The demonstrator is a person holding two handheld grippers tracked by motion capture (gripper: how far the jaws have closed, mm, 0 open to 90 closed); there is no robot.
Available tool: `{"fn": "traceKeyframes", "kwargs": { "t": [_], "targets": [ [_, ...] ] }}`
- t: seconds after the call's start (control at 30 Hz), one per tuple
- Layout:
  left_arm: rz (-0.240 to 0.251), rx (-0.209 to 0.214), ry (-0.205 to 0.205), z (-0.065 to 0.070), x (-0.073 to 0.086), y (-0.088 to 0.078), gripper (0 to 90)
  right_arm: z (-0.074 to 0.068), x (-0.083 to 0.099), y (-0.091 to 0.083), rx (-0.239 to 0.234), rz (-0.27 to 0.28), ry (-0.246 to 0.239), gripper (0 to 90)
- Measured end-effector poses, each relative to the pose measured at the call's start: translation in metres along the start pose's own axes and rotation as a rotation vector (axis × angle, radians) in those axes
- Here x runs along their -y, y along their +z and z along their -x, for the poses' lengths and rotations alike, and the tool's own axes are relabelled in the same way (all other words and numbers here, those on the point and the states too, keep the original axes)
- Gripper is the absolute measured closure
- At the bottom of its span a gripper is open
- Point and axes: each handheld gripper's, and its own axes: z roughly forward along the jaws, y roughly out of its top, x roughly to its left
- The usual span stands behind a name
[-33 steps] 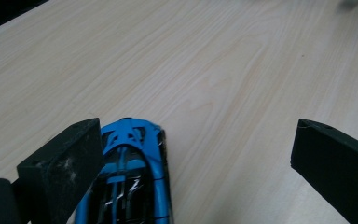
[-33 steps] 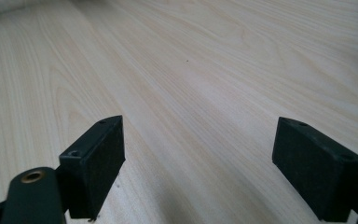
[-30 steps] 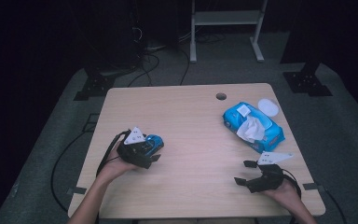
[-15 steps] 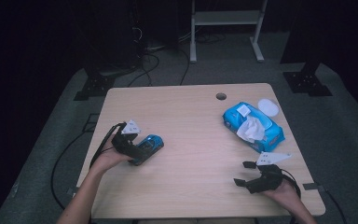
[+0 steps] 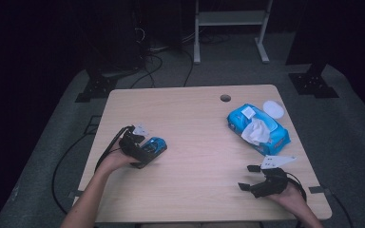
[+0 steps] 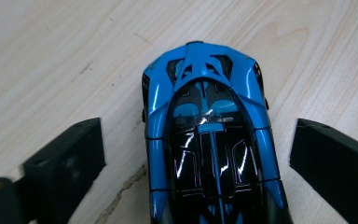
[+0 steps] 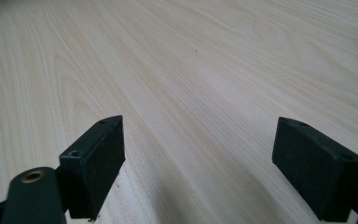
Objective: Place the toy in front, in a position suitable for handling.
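A blue and black toy car [image 6: 212, 140] stands on the wooden table [image 5: 195, 137] at its left side, also seen from above as the toy car [image 5: 154, 144]. My left gripper [image 6: 198, 140] is open with one jaw on each side of the car, a gap showing on both sides. In the high view the left gripper [image 5: 142, 149] lies low at the car's near-left end. My right gripper [image 5: 247, 177] rests near the table's front right corner. It is open, and the right gripper [image 7: 198, 140] has only bare wood between its jaws.
A blue pack of wipes [image 5: 259, 126] with a white tissue sticking out lies at the right, a round white lid [image 5: 273, 108] just behind it. A cable hole [image 5: 225, 98] sits near the far edge. Cables and stand feet lie on the floor beyond.
My left hand has shifted slightly left and turned a little around the car, which stays in place. The right gripper has not moved.
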Motion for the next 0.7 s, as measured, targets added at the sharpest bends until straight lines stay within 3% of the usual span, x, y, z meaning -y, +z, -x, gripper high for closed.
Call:
{"fn": "traceKeyframes", "kwargs": {
  "t": [0.23,0.43,0.7],
  "targets": [
    [-0.059,0.026,-0.023,0.000,-0.001,0.010,7.4,-0.001,0.000,0.000,-0.005,-0.006,-0.002,16.2],
    [-0.085,0.067,-0.027,0.000,0.000,0.013,14.5,-0.001,0.000,0.000,-0.007,-0.008,-0.005,16.2],
    [-0.092,0.087,-0.043,-0.004,0.002,0.012,21.6,-0.001,0.000,0.000,-0.010,-0.009,-0.004,16.2]
  ]
}}
